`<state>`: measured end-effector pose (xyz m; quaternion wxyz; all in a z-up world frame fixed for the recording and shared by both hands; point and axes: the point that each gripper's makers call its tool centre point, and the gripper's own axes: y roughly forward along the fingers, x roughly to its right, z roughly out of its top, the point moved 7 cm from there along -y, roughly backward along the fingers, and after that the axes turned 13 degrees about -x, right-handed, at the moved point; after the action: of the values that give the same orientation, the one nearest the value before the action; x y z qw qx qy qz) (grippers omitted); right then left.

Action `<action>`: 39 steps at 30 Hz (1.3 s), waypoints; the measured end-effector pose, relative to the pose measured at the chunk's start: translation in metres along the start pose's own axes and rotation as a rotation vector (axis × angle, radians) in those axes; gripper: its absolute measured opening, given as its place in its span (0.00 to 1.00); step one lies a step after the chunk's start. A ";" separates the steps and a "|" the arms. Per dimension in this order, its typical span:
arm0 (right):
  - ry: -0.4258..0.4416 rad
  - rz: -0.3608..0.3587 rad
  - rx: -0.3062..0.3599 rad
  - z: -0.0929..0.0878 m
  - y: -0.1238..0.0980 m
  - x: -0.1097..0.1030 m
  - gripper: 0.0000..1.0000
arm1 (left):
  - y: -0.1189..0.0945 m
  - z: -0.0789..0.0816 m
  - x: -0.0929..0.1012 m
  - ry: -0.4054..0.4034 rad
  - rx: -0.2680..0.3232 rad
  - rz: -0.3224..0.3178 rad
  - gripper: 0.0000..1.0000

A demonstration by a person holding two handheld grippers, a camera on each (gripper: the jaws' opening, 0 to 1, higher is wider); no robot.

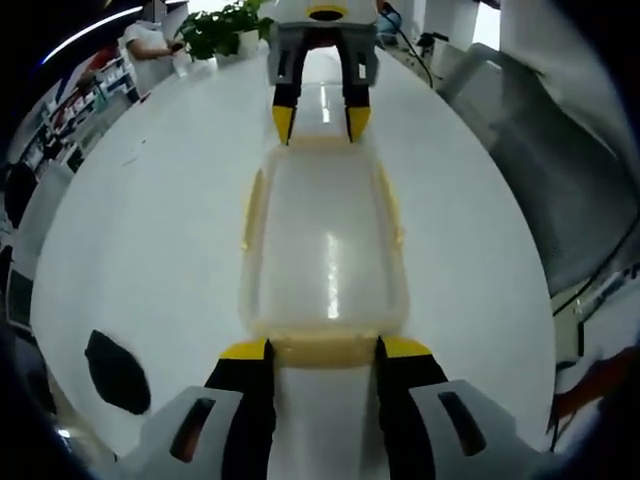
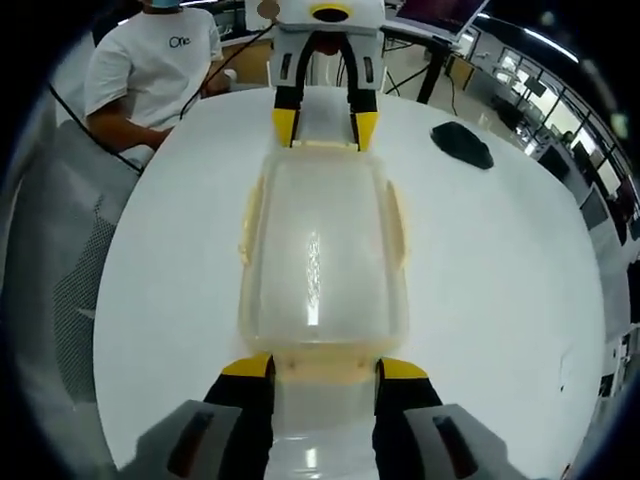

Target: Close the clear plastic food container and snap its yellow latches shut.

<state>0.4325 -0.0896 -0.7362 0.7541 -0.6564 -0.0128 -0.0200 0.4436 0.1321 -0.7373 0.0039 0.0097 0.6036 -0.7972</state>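
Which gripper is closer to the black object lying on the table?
Left. The black object lies right beside the left gripper, off to its side. The right gripper sits across the clear container at the far end, farther from it.

We cannot tell whether the near yellow latch [image 1: 325,349] is snapped down, the far latch [image 1: 318,142] sits partly behind the right gripper [image 1: 321,122], the seated person [image 2: 150,70] is cut off by the edge, the dark object [image 1: 117,371] is too blurred to name.
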 end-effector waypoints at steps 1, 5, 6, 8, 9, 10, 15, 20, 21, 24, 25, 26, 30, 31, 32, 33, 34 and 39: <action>0.000 -0.002 -0.012 0.001 0.000 -0.001 0.37 | 0.000 0.001 0.001 0.000 -0.005 0.001 0.39; -0.004 -0.012 -0.036 0.003 0.000 -0.002 0.37 | -0.001 0.000 0.001 0.000 -0.006 0.012 0.37; -0.005 -0.010 -0.037 0.004 0.000 -0.002 0.36 | -0.001 0.000 0.003 0.007 -0.014 0.019 0.37; -0.008 -0.014 -0.036 0.005 -0.004 -0.003 0.36 | -0.002 0.000 0.004 0.012 -0.022 0.028 0.37; -0.016 -0.020 -0.037 0.006 -0.006 -0.004 0.36 | -0.003 0.000 0.004 0.006 -0.021 0.024 0.37; -0.014 -0.011 -0.036 0.006 -0.007 -0.004 0.36 | -0.005 -0.001 0.006 0.004 -0.020 0.021 0.37; -0.015 -0.003 -0.021 0.006 -0.012 -0.005 0.36 | -0.014 0.001 0.009 -0.010 -0.012 0.025 0.36; -0.026 0.013 0.011 0.011 -0.026 -0.007 0.36 | -0.025 0.000 0.015 -0.018 -0.031 0.023 0.36; -0.030 0.018 0.013 0.011 -0.028 -0.008 0.36 | -0.028 0.000 0.016 -0.018 -0.029 0.023 0.36; -0.042 0.018 0.020 0.010 -0.036 -0.007 0.36 | -0.038 0.004 0.018 -0.040 -0.012 0.023 0.36; -0.043 0.018 0.021 0.009 -0.038 -0.007 0.36 | -0.040 0.006 0.018 -0.041 -0.012 0.024 0.36; -0.044 0.016 0.023 0.010 -0.041 -0.007 0.36 | -0.043 0.007 0.019 -0.041 -0.014 0.029 0.36; -0.051 0.016 0.041 0.010 -0.054 -0.006 0.36 | -0.053 0.012 0.021 -0.052 -0.027 0.028 0.36; -0.056 0.016 0.049 0.009 -0.058 -0.007 0.36 | -0.055 0.013 0.021 -0.053 -0.028 0.029 0.36; -0.058 0.017 0.051 0.008 -0.061 -0.007 0.36 | -0.060 0.015 0.022 -0.056 -0.024 0.029 0.36; -0.062 0.018 0.055 0.007 -0.066 -0.007 0.36 | -0.063 0.018 0.023 -0.058 -0.022 0.030 0.36; -0.065 0.019 0.060 0.006 -0.069 -0.007 0.36 | -0.066 0.020 0.024 -0.059 -0.022 0.030 0.36; -0.069 0.031 0.085 -0.003 -0.088 -0.005 0.36 | -0.078 0.036 0.023 -0.052 -0.041 0.041 0.36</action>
<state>0.4238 -0.1044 -0.6494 0.7805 -0.6243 -0.0293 0.0151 0.4183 0.1193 -0.6529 0.0362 0.0013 0.6191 -0.7845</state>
